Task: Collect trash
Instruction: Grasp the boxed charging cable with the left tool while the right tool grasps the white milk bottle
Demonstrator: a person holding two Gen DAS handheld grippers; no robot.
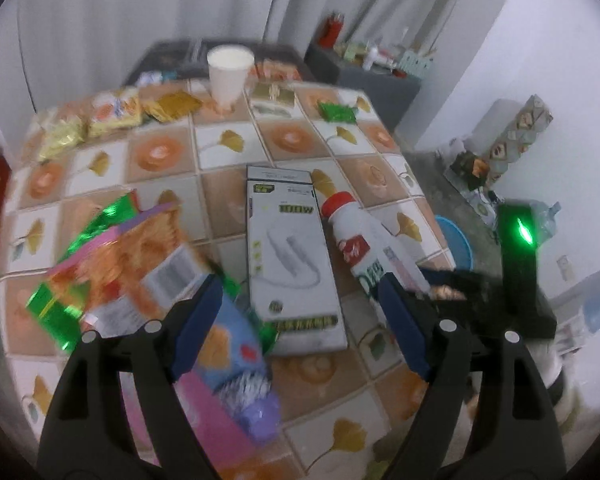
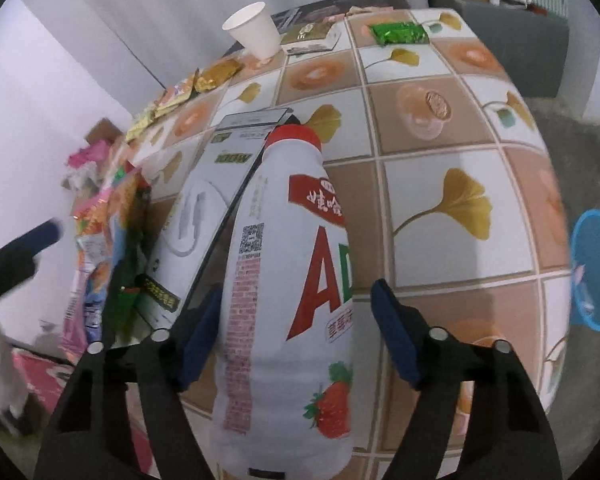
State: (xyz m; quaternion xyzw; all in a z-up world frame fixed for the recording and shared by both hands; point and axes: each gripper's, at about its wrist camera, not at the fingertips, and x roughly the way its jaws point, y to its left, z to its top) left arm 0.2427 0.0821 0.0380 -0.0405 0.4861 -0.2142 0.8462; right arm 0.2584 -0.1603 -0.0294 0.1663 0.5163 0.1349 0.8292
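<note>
A white drink bottle [image 2: 284, 280] with a red cap and a strawberry label lies on the tiled table [image 2: 440, 184]. My right gripper [image 2: 296, 296] straddles its body. The left pad is against the bottle and the right pad stands a little off it, so the jaws are open. In the left wrist view the same bottle [image 1: 364, 240] lies right of a flat white box [image 1: 292, 256]. My left gripper [image 1: 300, 284] hangs open above the near end of that box, holding nothing. Crumpled snack wrappers [image 1: 128, 264] lie by its left finger.
A paper cup [image 1: 228, 72] stands at the table's far edge, with small packets [image 1: 112, 112] to its left and a green wrapper [image 1: 336, 112] to its right. A pink and purple packet [image 1: 236, 380] lies near me. A blue basin [image 2: 596, 268] sits on the floor to the right.
</note>
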